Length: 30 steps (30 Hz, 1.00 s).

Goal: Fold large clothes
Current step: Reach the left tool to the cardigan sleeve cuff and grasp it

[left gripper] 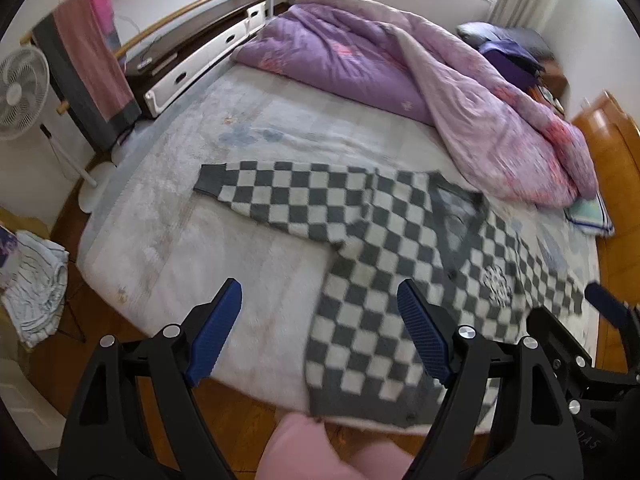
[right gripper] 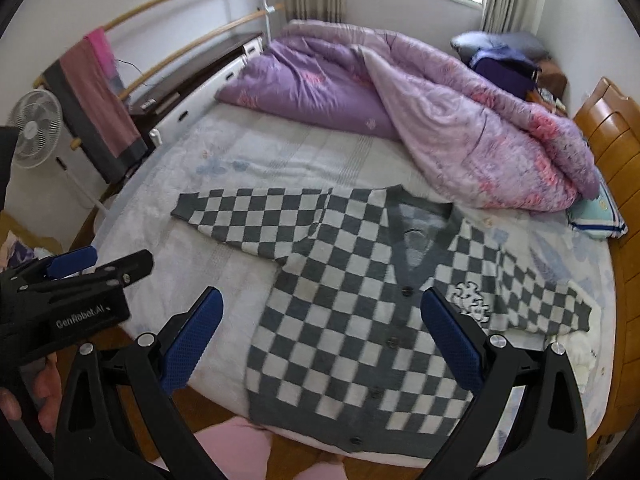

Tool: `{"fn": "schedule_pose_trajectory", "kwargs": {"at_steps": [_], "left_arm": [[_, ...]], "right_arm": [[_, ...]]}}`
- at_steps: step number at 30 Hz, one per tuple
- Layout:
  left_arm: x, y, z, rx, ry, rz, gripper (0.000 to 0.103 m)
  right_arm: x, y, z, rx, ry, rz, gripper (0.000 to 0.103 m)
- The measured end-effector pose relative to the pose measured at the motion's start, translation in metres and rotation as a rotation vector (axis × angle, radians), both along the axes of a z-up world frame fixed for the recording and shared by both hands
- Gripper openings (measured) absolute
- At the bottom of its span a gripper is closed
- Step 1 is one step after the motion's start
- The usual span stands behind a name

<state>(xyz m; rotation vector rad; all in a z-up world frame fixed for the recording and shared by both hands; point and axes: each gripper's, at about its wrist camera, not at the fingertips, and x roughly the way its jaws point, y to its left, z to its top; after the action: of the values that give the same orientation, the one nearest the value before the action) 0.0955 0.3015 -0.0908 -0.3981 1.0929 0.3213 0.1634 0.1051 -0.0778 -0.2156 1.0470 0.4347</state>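
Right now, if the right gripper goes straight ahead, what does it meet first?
Most likely the checkered cardigan lying flat on the bed; the open right gripper frames its buttoned front, though depth is hard to judge.

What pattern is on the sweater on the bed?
The sweater has a grey and white checkerboard pattern with grey trim. The right wrist view shows it best.

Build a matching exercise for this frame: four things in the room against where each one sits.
Things:
1. checkered cardigan
2. purple quilt
3. pink towel
4. white fan

Places:
A. hanging over a wooden rail by the wall
B. bunched at the far side of the bed
C. standing on the floor left of the bed
D. spread flat on the near part of the bed, one sleeve stretched left

Pairs: 1-D, 2-B, 3-A, 4-C
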Motion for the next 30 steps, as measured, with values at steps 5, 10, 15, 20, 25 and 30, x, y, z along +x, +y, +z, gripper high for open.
{"fn": "schedule_pose_trajectory", "kwargs": {"at_steps": [5,10,15,20,25,30], "left_arm": [[0.042,0.078,-0.061,-0.011,-0.017,0.023,0.082],[0.083,0.134,-0.134,-0.031,0.010,0.044,0.082],[0.115,0.183,-0.213,-0.046,0.032,0.093,0.082],[0.133,0.234,-0.291,-0.101,0.076,0.192,0.082],[0.140,0.275,-0.346,-0.166,0.105,0.307,0.074],[0.147,0.308,-0.364,-0.207,0.060,0.414,0.072]], "right_arm": [[0.049,0.058,-0.048,-0.069,0.047,-0.014,0.095],[0.095,0.095,-0.111,-0.120,0.077,-0.034,0.095],[0.135,0.117,-0.176,-0.160,0.135,-0.090,0.095],[0.166,0.124,-0.237,-0.170,0.240,-0.162,0.095],[0.190,0.121,-0.279,-0.158,0.318,-0.244,0.095],[0.200,0.117,-0.296,-0.152,0.351,-0.290,0.095]]}}
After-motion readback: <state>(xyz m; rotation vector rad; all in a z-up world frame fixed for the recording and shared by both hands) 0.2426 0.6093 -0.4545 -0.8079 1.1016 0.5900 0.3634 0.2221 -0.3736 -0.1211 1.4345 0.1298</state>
